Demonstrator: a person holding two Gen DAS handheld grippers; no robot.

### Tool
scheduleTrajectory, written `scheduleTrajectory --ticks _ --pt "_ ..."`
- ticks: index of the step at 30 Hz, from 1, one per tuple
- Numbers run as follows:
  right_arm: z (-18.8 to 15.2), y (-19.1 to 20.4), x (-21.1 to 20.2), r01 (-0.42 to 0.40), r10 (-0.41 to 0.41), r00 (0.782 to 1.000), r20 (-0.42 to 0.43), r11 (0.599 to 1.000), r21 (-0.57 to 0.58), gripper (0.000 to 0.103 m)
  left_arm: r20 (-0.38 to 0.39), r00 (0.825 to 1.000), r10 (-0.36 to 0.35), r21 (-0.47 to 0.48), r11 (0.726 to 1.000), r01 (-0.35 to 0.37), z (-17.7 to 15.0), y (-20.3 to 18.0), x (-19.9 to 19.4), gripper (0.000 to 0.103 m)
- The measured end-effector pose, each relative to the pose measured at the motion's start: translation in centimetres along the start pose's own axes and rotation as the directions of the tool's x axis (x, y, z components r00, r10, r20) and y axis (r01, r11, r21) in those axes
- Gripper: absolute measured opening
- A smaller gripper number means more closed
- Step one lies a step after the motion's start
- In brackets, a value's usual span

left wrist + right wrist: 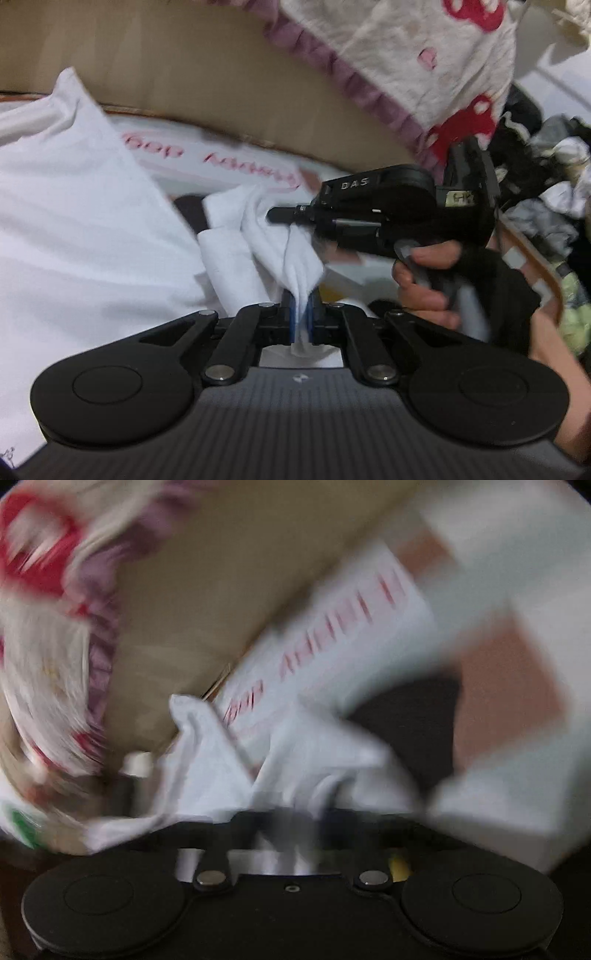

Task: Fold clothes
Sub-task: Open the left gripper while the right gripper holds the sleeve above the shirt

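A white garment (74,221) lies spread at the left in the left wrist view. My left gripper (302,314) is shut on a bunched edge of it (295,258). My right gripper (284,215) comes in from the right, held in a gloved hand (461,280), and its tip sits on the same bunch of white cloth. In the blurred right wrist view the white garment (295,760) is gathered at my right gripper (295,812), whose fingers are smeared by motion but look closed on the cloth.
A cardboard box wall (192,62) stands behind. A white surface with red lettering (207,155) lies under the garment. A cream cloth with red shapes and a purple frill (406,66) hangs at the upper right. A heap of dark and mixed clothes (546,192) lies at the right.
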State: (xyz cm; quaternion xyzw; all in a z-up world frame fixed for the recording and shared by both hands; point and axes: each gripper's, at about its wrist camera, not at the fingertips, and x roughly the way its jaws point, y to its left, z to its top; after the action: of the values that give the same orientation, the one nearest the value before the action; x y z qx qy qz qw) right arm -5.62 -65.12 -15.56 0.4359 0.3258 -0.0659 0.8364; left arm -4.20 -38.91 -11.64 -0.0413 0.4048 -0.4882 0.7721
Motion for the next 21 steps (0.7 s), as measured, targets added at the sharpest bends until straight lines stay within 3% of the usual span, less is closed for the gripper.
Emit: scheduleTrajectory --ticks 2,4,7,9,12,13,16,18,20,21 --pt "1.1 2.7 -1.9 0.097 -0.07 0.988 0.139 0.975 -0.201 0.008 0.019 0.999 -0.027 0.013 1.0 0.026 0.6 -0.4 -0.6 0.011" --pt "2.4 5.0 -4.1 0.195 -0.095 0.951 0.293 0.922 -0.334 0.008 0.035 0.998 -0.052 0.027 0.998 0.051 1.1 -0.8 -1.1 0.047" --pt "4.4 4.1 -6.1 0.381 -0.192 0.874 0.447 0.842 -0.382 0.008 -0.03 0.999 -0.046 0.072 0.996 0.048 0.8 -1.1 -1.3 0.049" --pt "5.8 2.2 -6.8 0.452 -0.245 0.841 0.482 0.808 -0.377 0.009 -0.071 0.997 -0.034 0.094 0.995 0.04 0.1 -1.1 -1.1 0.049" --pt "8.0 -0.9 -5.8 0.606 -0.385 0.769 0.51 0.693 -0.39 0.01 -0.132 0.991 -0.014 0.126 0.992 0.031 -1.0 -1.0 -0.9 0.049" --pt "8.5 -1.9 -5.6 0.618 -0.4 0.76 0.512 0.686 -0.383 0.01 -0.152 0.988 -0.007 0.137 0.99 0.028 -1.4 -1.0 -0.8 0.049" --pt "9.6 -4.2 -5.9 0.608 -0.42 0.765 0.488 0.721 -0.332 0.01 -0.211 0.977 0.015 0.17 0.985 0.022 -2.5 -0.9 -0.6 0.049" --pt "9.8 -4.6 -6.2 0.618 -0.435 0.756 0.489 0.723 -0.31 0.012 -0.25 0.968 0.031 0.192 0.981 0.019 -3.2 -0.9 -0.4 0.049" --pt "10.3 -5.4 -6.8 0.618 -0.468 0.75 0.467 0.747 -0.245 0.03 -0.271 0.962 0.037 0.189 0.982 0.015 -3.6 -0.5 -0.1 0.049" --pt "10.6 -6.0 -7.3 0.642 -0.512 0.729 0.454 0.741 -0.196 0.046 -0.273 0.961 0.037 0.178 0.984 0.013 -3.7 -0.3 0.1 0.049"
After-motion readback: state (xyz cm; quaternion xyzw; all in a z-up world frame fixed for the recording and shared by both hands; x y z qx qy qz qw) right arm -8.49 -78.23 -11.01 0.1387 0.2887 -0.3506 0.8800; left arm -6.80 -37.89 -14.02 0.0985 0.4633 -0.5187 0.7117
